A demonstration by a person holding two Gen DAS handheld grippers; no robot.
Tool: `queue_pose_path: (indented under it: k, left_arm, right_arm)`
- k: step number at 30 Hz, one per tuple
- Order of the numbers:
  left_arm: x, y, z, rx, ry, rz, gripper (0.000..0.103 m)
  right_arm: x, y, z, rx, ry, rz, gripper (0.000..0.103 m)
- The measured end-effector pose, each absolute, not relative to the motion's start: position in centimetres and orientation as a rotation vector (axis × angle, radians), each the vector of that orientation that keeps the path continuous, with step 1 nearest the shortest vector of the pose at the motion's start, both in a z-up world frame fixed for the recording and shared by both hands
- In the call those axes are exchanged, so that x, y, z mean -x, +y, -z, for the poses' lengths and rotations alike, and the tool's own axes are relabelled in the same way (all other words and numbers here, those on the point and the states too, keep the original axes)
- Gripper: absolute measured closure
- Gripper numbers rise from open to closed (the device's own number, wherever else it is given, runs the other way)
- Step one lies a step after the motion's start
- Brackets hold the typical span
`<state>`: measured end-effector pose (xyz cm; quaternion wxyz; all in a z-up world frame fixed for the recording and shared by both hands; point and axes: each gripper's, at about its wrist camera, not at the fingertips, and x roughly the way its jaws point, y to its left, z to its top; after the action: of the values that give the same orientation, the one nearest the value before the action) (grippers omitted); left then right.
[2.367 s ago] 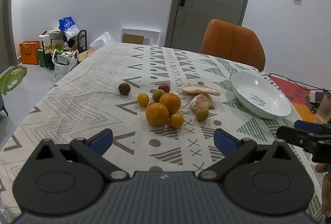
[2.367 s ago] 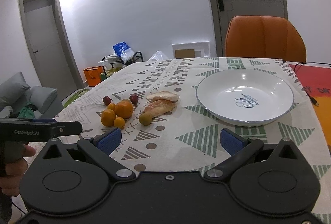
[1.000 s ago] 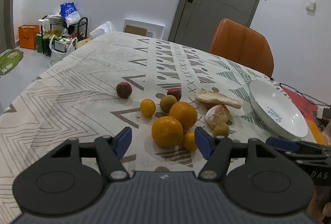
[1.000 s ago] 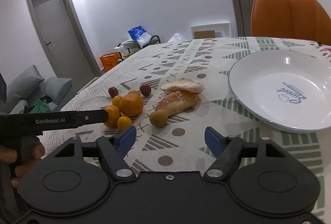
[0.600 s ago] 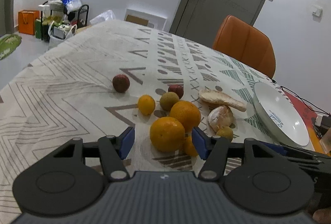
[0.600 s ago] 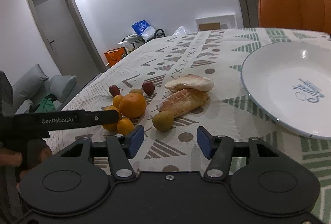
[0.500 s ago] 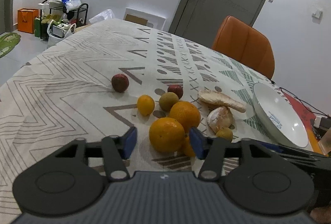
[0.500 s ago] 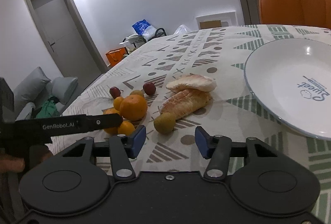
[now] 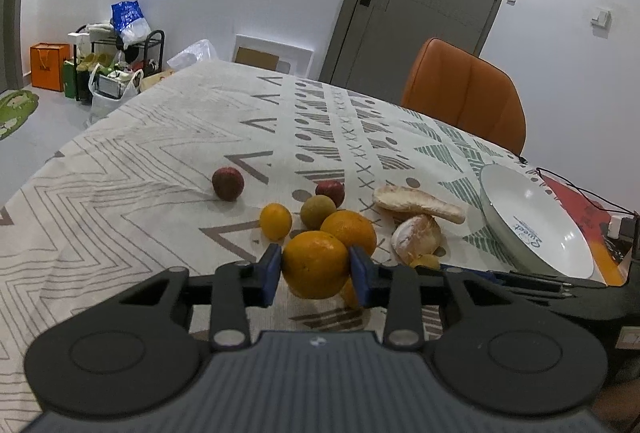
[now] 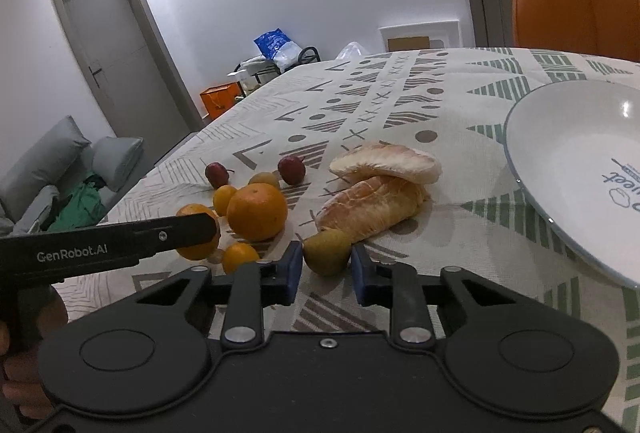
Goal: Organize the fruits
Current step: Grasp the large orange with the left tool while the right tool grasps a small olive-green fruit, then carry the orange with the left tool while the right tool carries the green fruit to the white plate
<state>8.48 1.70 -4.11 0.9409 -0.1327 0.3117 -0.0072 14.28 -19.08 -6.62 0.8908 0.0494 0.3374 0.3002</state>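
Several fruits lie clustered on the patterned tablecloth. My left gripper (image 9: pixel 316 271) has its blue pads against both sides of a large orange (image 9: pixel 315 264); it also shows in the right wrist view (image 10: pixel 196 237). A second orange (image 9: pixel 349 230) sits just behind it. My right gripper (image 10: pixel 325 265) brackets a small green fruit (image 10: pixel 327 251), pads close to its sides; contact is unclear. Two peeled pomelo segments (image 10: pixel 376 205) lie behind it. A white plate (image 10: pixel 576 169) stands to the right, empty.
Small oranges (image 9: pixel 275 220), a green fruit (image 9: pixel 318 211) and two dark red fruits (image 9: pixel 227 183) lie around the cluster. An orange chair (image 9: pixel 464 99) stands at the far table edge. A red mat with cables (image 9: pixel 580 205) lies beyond the plate.
Both grippers moved forward and down to the fruit cluster and narrowed. The left pads now meet the large orange; the right pads now flank the small green fruit.
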Motion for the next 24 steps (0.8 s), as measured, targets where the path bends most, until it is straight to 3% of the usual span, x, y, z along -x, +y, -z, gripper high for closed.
queue_pose_path:
  k: [24]
  left_arm:
    - [-9.6, -5.7, 1.7, 0.125, 0.612, 0.114, 0.068]
  right_arm:
    - [-10.8, -26.4, 2.9, -0.170, 0.496, -0.479, 0.079]
